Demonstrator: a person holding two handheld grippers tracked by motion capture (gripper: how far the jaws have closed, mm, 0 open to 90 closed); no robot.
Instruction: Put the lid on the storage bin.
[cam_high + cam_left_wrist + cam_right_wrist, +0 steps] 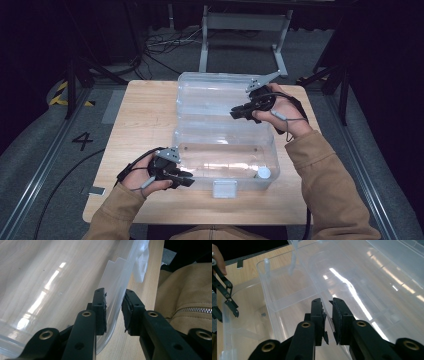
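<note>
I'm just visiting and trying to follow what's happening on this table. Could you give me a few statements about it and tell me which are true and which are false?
1. The clear plastic box has its lid swung open. True.
2. The left gripper straddles the box's near rim. True: one jaw is inside the wall, one outside.
3. The right gripper hangs over bare table, away from the plastic. False: its jaws sit on either side of the lid's edge.
4. The box is packed with tools. False: it holds a small white cap near a corner.
5. The table is wooden. True.
</note>
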